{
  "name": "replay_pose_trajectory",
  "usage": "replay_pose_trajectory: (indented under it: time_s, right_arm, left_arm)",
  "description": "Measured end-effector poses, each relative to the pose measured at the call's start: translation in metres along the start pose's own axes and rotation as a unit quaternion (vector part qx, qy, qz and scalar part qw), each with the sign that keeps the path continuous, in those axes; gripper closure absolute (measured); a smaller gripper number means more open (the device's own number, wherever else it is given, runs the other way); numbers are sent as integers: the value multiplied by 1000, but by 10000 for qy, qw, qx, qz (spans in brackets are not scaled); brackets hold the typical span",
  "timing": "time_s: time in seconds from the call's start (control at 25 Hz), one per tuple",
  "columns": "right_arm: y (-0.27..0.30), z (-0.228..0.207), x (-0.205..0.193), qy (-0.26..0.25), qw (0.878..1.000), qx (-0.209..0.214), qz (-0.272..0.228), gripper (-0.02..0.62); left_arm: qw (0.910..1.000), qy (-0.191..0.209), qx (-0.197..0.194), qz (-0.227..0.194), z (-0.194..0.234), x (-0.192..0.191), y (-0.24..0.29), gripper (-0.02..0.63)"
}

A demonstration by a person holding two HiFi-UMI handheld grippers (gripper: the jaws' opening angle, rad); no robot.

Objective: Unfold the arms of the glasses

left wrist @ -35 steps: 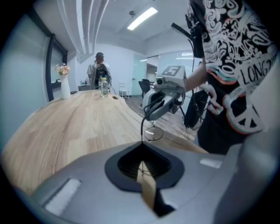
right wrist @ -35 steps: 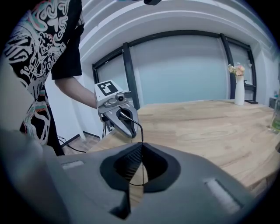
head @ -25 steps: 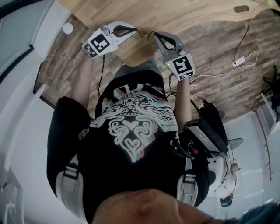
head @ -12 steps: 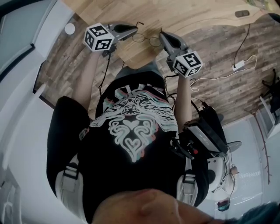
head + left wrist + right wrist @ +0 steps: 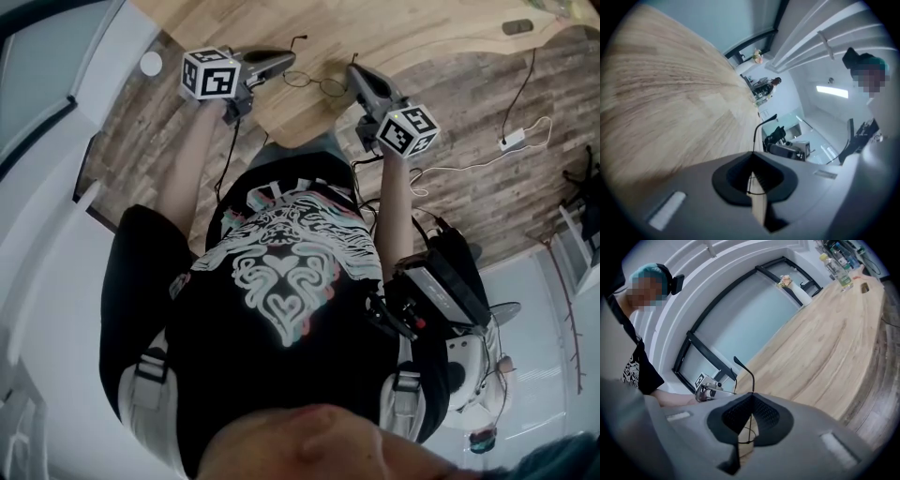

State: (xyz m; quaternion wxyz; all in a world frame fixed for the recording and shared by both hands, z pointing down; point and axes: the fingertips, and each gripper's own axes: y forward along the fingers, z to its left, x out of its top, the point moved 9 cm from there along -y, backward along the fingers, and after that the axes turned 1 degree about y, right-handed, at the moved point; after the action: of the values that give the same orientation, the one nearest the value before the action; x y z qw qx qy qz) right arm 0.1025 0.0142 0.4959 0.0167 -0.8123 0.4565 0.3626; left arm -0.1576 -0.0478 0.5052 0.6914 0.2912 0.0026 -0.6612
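So in the head view, the glasses (image 5: 314, 83) were spotted at the upper middle of the frame, over the near edge of the wooden table (image 5: 403, 28) and strung between the 2 grippers. Whether they were resting on the wood or lifted just off it couldn't be made out. The left gripper (image 5: 289, 58) was held at their left end and the right gripper (image 5: 352, 71) at their right end.

In the left gripper view, the jaws were seen pinched tight on 1 thin black arm (image 5: 753, 136), with its curved tip poking out past them at the middle of the frame. Same story in the right gripper view: the jaws were clamped on the other arm (image 5: 752, 380), its hooked end sticking up just above centre.
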Motion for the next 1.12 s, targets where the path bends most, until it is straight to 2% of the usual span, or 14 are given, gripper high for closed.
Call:
replay_pose_trajectory:
  time_s: [0.32,0.96,1.12]
  right_arm:
    - [1,-7,-1,293,9995,-64,-6,595]
    - [1,-10,-1,285,9994,-169,19,595]
    - [5,-11,0,321,9993,-170,38,595]
  left_arm:
    - [9988,-462,-85,-168,7,-1,1,617]
    - [9983,-566,97,-78,10,0,5,617]
    - [9972,-724,46,-170,13,1,4,617]
